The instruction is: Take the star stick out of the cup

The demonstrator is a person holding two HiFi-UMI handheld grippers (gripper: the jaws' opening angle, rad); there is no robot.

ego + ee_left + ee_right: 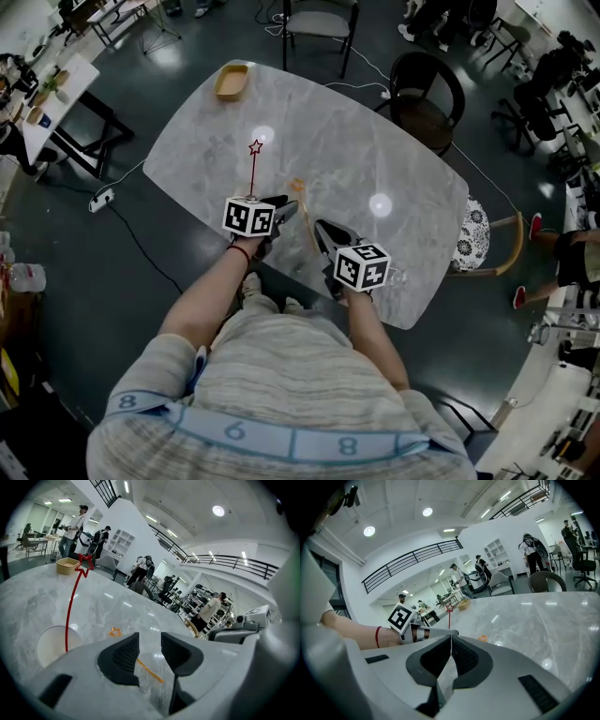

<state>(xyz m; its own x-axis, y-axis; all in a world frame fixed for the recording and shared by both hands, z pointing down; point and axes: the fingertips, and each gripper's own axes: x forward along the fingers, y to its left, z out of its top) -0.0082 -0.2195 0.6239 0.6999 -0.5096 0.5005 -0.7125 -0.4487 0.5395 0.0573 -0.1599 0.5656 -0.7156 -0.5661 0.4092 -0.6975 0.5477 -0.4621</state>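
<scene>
The red star stick (pixel 68 616) stands upright in the cup (pixel 49 646), at nine o'clock of the nearer left gripper (pixel 150 645). Its jaws are apart, gripping nothing. The right gripper (pixel 451 651) is pinched together, seemingly empty.

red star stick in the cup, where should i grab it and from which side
I'd pinch the red star stick on its bare stem, midway between the cup rim and the star. Come in level from the near side, jaws either side: it stands near upright, and the stem is thin.
</scene>
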